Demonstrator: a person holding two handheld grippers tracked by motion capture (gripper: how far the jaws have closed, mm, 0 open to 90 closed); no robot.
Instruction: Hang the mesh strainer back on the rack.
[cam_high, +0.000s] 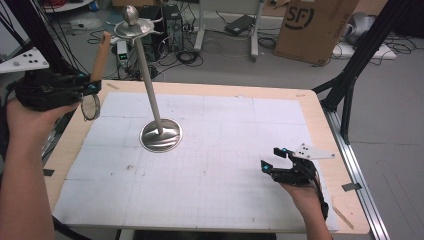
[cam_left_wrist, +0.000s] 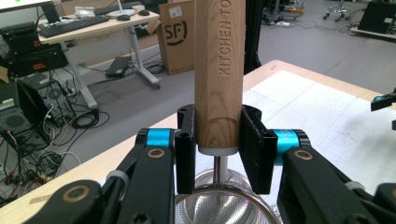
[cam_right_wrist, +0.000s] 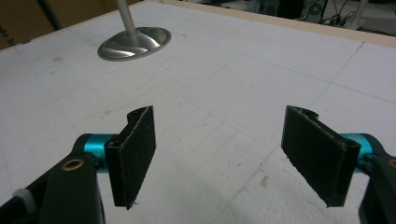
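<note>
At the table's left edge my left gripper (cam_high: 91, 86) is held in the air, shut on a small strainer. Its wooden handle (cam_high: 101, 55) points up and its round metal mesh bowl (cam_high: 90, 106) hangs below the jaws. The left gripper view has the handle (cam_left_wrist: 219, 70) clamped between both pads, with the shiny bowl (cam_left_wrist: 219, 205) underneath. A tall metal stand (cam_high: 150, 75) with a round base (cam_high: 161, 135) and a ball-topped dish rises from the white mat (cam_high: 225, 150). My right gripper (cam_high: 274, 157) rests low at the front right, open and holding nothing (cam_right_wrist: 224, 154). The stand's base (cam_right_wrist: 134, 43) lies far ahead of it.
A wooden table edge (cam_high: 340, 170) frames the mat. Black frame legs (cam_high: 350, 75) stand at the right side and back left. On the floor behind are a cardboard box (cam_high: 312, 27), cables and desk legs. My right gripper's tip (cam_left_wrist: 383, 100) shows at the far right of the left gripper view.
</note>
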